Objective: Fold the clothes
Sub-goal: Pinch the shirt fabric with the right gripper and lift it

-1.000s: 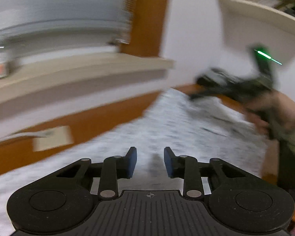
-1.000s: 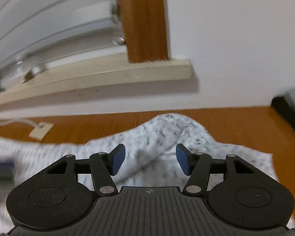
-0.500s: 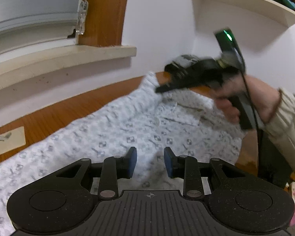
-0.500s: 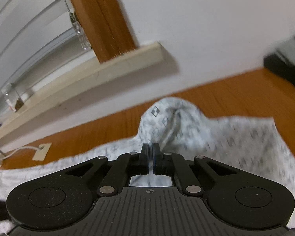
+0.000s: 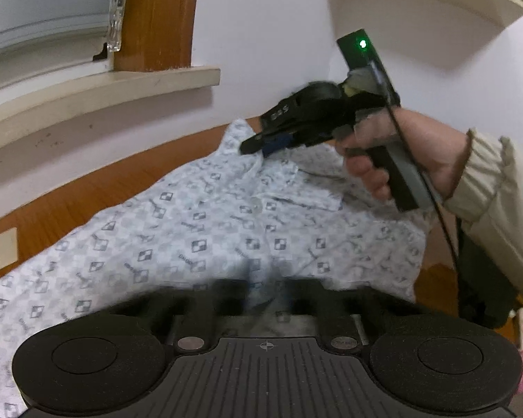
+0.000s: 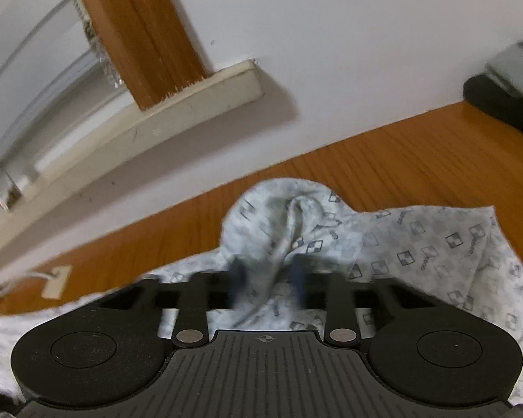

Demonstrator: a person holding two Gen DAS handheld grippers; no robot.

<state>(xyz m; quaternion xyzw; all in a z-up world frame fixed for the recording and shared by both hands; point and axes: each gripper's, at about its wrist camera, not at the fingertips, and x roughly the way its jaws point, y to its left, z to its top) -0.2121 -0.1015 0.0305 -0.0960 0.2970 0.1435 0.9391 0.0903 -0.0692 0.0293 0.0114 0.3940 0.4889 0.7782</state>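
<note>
Shirt (image 5: 205,230) on table (image 6: 418,160), both grippers' spread blurred, grip unclear.

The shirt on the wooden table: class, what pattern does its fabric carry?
The shirt is pale grey-white with small repeated checkered squares; the left wrist view shows it best.

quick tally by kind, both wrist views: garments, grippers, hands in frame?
Patterned shirt: 1
Grippers: 2, left gripper and right gripper
Hands: 1, the hand holding the right gripper
Total: 4
</note>
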